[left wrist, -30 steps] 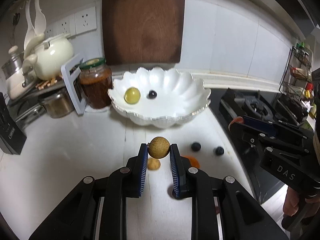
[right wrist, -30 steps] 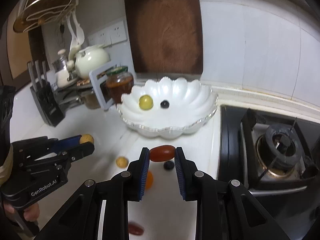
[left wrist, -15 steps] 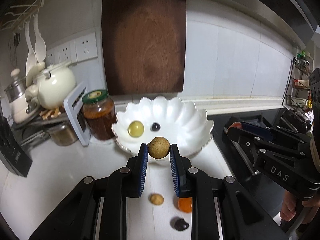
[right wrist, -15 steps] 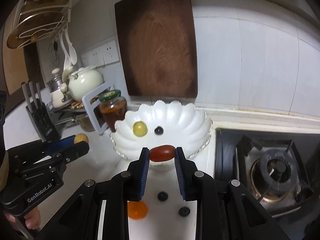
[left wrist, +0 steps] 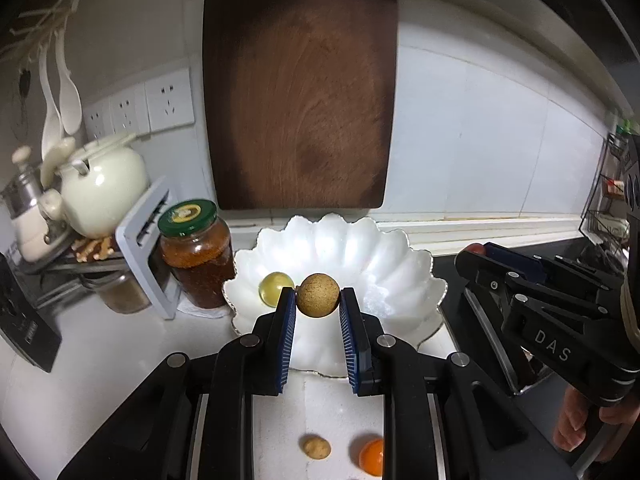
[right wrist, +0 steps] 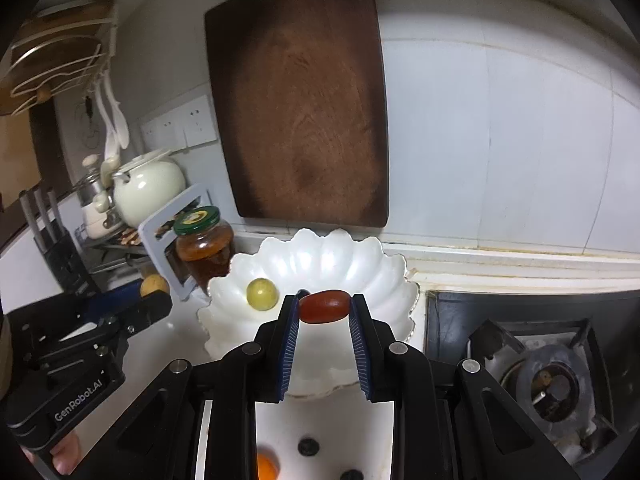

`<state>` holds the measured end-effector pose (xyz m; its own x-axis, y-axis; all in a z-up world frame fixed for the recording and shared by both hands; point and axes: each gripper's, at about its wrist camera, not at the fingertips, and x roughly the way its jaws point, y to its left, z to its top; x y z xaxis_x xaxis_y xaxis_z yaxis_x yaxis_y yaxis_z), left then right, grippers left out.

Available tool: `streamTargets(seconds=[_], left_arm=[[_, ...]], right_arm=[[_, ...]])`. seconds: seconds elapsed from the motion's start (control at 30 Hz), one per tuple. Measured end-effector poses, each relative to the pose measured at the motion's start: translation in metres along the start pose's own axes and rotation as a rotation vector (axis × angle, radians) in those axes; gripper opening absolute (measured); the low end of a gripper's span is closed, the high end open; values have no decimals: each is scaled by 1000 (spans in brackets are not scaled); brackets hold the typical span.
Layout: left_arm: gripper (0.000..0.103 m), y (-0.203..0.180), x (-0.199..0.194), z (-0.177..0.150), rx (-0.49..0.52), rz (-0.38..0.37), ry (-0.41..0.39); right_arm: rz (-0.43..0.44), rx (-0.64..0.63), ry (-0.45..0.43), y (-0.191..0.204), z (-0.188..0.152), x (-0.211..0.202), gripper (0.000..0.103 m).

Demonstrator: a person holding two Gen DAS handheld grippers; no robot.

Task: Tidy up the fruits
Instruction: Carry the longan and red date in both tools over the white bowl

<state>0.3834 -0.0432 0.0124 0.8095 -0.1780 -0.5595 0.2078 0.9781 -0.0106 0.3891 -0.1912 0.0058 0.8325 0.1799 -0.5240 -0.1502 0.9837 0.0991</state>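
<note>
Above the near rim of the white scalloped bowl [left wrist: 400, 264], the left gripper [left wrist: 318, 305] is closed on a round brown fruit [left wrist: 318, 295], pinched across its widest part between the blue ribbed pads [left wrist: 286, 332]. The right gripper [right wrist: 325, 309] is likewise clamped on an oblong red fruit [right wrist: 324, 306], held end to end, also over the near rim of the bowl. Inside the bowl rest a yellow-green grape [right wrist: 262, 294] and a small dark berry [right wrist: 303, 292], mostly hidden behind the red fruit.

On the counter in front of the bowl lie a small tan fruit [left wrist: 316, 447], an orange fruit [left wrist: 372, 451] and two dark berries [right wrist: 308, 447].

Handling assessment: both held fruits appear light. The brown one looks firm and rough-skinned, giving good pad friction. The red one looks smooth and probably soft; grip it lightly to avoid bruising, and across its shorter width if retaken. Release low inside the bowl, since round fruit may roll
</note>
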Motion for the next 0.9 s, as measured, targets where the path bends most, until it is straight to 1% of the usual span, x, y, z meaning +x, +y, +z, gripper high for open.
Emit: streamTargets(seconds=[0.27,0.5,0.7,0.83,0.9], left_arm=[[23,6,39,15,-24,10,66],[23,6,77,19,-21,11,163],[23,8,111,21,-34,-3,259],[23,12,132,19,-40,7,317],[23,13,139,18,-36,14,332]], right_arm=[[-13,-3,56,-7,15,34,28],[27,15,176,-15,23,76,27],[17,14,262,-21,23,110,28],[4,7,308,-23,21,129,28],[-4,4,330,-23,19,137,27]])
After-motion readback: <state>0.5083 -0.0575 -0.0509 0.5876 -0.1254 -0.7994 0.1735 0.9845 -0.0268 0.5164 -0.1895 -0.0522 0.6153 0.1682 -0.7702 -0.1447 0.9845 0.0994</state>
